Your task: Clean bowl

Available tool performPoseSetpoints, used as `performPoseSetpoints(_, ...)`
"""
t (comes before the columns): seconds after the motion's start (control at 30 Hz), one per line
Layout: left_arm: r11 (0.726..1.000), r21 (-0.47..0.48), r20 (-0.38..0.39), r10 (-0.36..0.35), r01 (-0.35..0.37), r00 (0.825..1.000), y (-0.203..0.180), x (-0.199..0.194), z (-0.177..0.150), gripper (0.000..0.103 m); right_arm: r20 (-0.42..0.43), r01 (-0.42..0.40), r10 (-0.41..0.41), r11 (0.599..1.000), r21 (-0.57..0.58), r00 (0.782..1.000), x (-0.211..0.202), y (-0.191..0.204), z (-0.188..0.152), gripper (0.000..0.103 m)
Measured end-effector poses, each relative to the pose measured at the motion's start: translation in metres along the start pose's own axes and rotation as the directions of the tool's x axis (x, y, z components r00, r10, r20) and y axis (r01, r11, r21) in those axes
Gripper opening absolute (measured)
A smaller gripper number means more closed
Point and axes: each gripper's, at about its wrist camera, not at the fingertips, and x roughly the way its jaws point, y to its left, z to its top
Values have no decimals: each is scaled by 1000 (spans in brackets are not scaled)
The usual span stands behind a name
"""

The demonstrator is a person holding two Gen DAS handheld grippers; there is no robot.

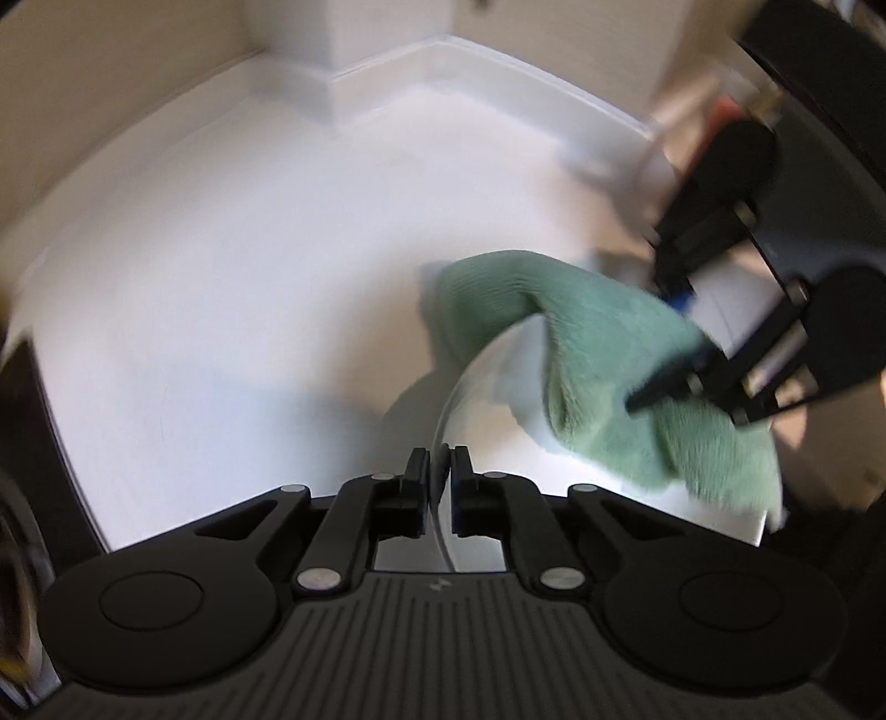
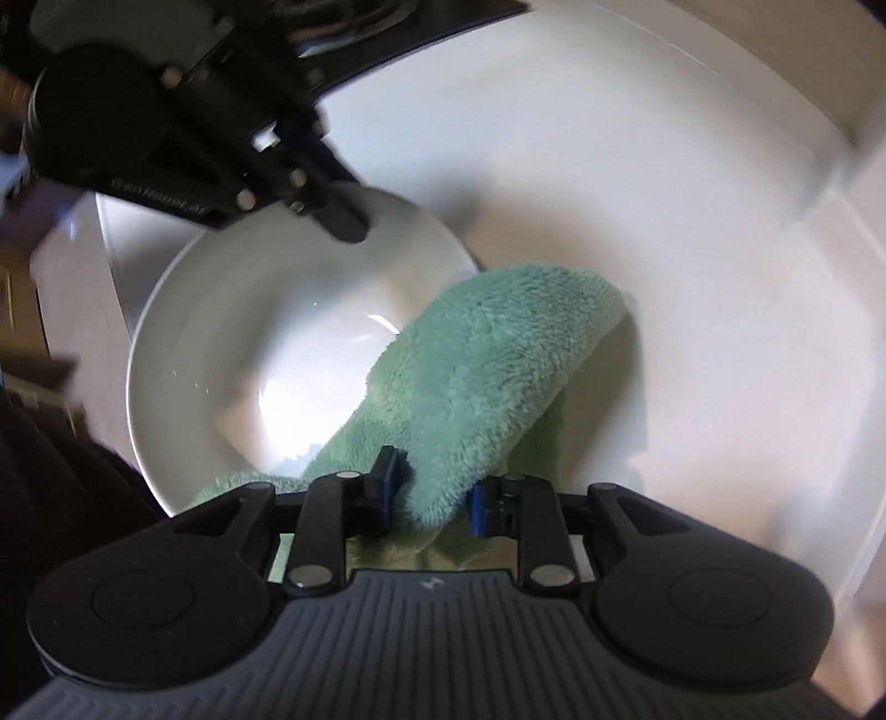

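Note:
A white bowl (image 1: 493, 443) (image 2: 232, 332) stands on a white surface. My left gripper (image 1: 440, 459) (image 2: 346, 224) is shut on the bowl's thin rim, which runs up between its pads. A fluffy green cloth (image 1: 598, 343) (image 2: 487, 360) lies draped from inside the bowl over its rim onto the surface beyond. My right gripper (image 2: 432, 493) (image 1: 659, 349) comes down on the side of the bowl opposite the left gripper, shut on a thick fold of the cloth that fills the gap between its blue pads. The bowl's bare bottom shines; the cloth hides part of its wall.
The white surface (image 1: 221, 277) (image 2: 692, 221) has a raised white border (image 1: 443, 61) along the back and a corner. A dark edge (image 1: 27, 443) lies at the left. Blurred items, one reddish (image 1: 725, 111), stand at the back right. A dark strip (image 2: 387, 39) bounds the surface behind the left gripper.

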Motion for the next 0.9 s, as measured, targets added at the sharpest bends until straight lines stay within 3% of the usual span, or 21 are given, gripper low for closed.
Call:
performPoseSetpoints(0.07, 998, 57, 1, -20, 20, 1000, -4, 3, 8, 4, 15, 53, -52, 996, -68, 999, 4, 1, 18, 21)
performPoseSetpoints(0.17, 998, 41, 14, -55, 55, 998, -3, -5, 3, 6, 88, 58, -47, 990, -129, 995, 4, 3, 35, 21)
performPoseSetpoints(0.27, 995, -94, 21, -32, 34, 999, 2, -10, -4, 12, 107, 67, -52, 988, -136, 993, 9, 6, 38, 21)
performPoseSetpoints(0.47, 981, -193, 24, 16, -11, 1000, -5, -27, -35, 17, 139, 26, -48, 988, 153, 989, 3, -9, 13, 15)
performPoseSetpoints(0.57, 991, -133, 34, 7, -3, 999, -7, -26, -30, 7, 103, 40, -58, 984, 175, 993, 0, 2, -4, 15)
performPoseSetpoints(0.7, 1000, -13, 25, -18, 18, 1000, -10, -22, -14, 6, 12, -48, 48, 996, 70, 999, -5, 12, -7, 21)
performPoseSetpoints(0.8, 996, 93, 5, 5, -5, 1000, -15, -26, -9, 5, -35, -31, 31, 1000, 2, 999, -2, 9, 2, 22)
performPoseSetpoints(0.9, 991, 136, 3, 4, -5, 1000, -19, -24, -12, 6, -13, 18, -19, 998, -61, 1000, 3, 6, 16, 22)
